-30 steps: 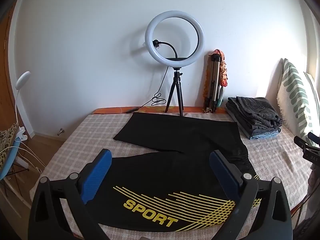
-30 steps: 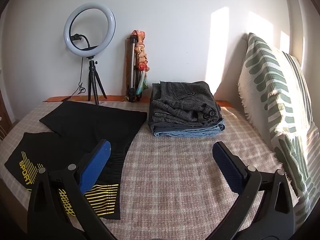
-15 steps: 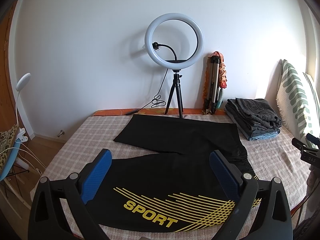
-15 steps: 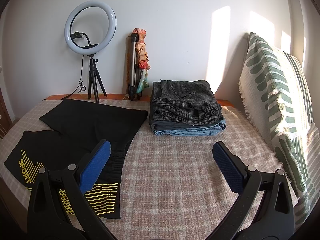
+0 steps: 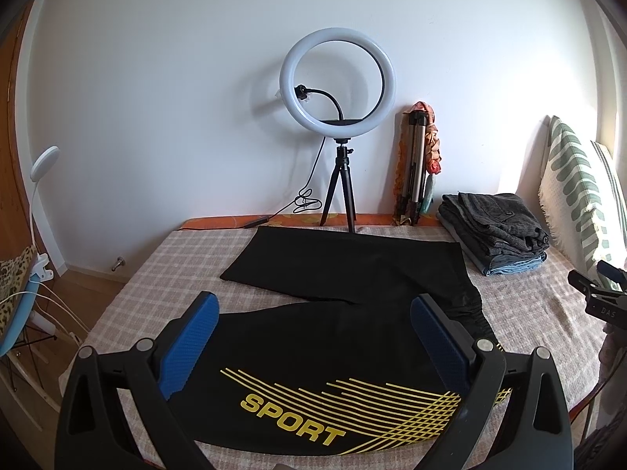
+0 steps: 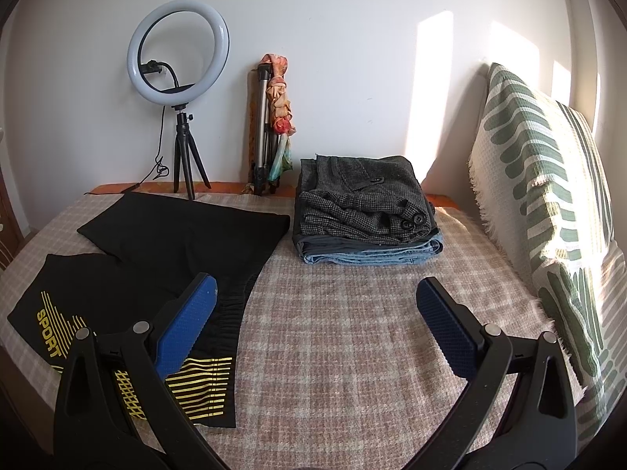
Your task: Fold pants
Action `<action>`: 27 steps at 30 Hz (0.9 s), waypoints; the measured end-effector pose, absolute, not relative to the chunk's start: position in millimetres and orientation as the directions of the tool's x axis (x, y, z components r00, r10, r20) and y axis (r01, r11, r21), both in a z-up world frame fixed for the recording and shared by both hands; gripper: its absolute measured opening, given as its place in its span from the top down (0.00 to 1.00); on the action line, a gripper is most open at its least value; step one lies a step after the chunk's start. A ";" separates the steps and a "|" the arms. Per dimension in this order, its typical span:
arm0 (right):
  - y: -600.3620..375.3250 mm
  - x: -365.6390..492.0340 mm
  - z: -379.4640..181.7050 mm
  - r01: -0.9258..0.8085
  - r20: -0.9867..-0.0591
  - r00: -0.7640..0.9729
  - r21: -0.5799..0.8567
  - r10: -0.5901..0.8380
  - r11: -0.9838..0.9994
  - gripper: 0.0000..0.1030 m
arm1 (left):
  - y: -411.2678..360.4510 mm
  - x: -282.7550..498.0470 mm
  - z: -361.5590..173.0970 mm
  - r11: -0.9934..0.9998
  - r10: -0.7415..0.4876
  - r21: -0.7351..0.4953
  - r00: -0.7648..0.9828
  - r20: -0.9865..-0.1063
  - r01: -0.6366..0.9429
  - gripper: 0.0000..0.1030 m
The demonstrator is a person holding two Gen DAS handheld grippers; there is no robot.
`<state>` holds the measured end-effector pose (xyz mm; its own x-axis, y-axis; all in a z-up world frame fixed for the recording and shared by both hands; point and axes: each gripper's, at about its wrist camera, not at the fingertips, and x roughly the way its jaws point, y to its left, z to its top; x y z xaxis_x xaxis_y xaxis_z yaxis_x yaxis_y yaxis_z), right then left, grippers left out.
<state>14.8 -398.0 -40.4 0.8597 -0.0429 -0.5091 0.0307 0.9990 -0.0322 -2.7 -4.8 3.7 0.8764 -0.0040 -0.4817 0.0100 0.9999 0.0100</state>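
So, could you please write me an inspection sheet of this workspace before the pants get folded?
Surface: checked bedspread, flat, sunlit at the right.
Job's things: black pants spread flat and unfolded, legs apart, yellow SPORT print on the near leg.
Clutter: folded clothes stack beside the pants, apart from them; striped pillow at the right edge.
Grippers: left gripper open above the pants, holding nothing; right gripper open over the bedspread, holding nothing.
Cables: ring light cable along the wall, off the pants.
Surroundings: ring light on a tripod, folded tripod against the white wall.
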 end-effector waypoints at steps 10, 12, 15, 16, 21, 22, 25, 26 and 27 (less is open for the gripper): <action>-397.9 14.9 -41.3 0.030 -0.510 0.859 -0.030 -0.041 0.999 0.00 | -4.8 -2.3 4.4 1.000 -0.004 0.010 0.877 -0.481 0.010 0.03; -397.9 15.1 -40.9 0.030 -0.510 0.859 -0.032 -0.042 0.999 0.00 | -4.7 -2.9 4.0 1.000 -0.003 0.011 0.877 -0.480 0.010 0.03; -397.8 15.2 -41.2 0.030 -0.511 0.858 -0.032 -0.042 0.999 0.00 | -4.7 -3.0 3.9 1.000 -0.003 0.011 0.877 -0.480 0.009 0.03; -397.2 15.0 -42.8 0.029 -0.512 0.858 -0.032 -0.041 0.999 0.00 | -4.6 -2.8 4.1 1.000 -0.002 0.011 0.877 -0.480 0.009 0.03; -397.4 15.5 -41.9 0.030 -0.512 0.858 -0.032 -0.042 0.999 0.00 | -4.8 -3.3 3.7 1.000 -0.003 0.011 0.877 -0.480 0.010 0.03; -397.3 15.5 -42.3 0.029 -0.512 0.858 -0.031 -0.041 0.999 0.00 | -4.8 -3.4 3.5 1.000 -0.003 0.011 0.877 -0.480 0.009 0.03; -396.4 15.2 -43.0 0.028 -0.513 0.858 -0.032 -0.041 0.999 0.00 | -4.7 -3.3 3.6 1.000 -0.004 0.012 0.877 -0.480 0.011 0.03; -396.3 15.1 -43.1 0.029 -0.512 0.858 -0.033 -0.041 0.999 0.00 | -4.5 -3.2 3.3 1.000 -0.004 0.013 0.877 -0.481 0.011 0.03; -396.5 15.1 -42.7 0.028 -0.512 0.858 -0.033 -0.041 0.999 0.00 | -4.3 -3.1 3.4 1.000 -0.004 0.013 0.877 -0.481 0.011 0.03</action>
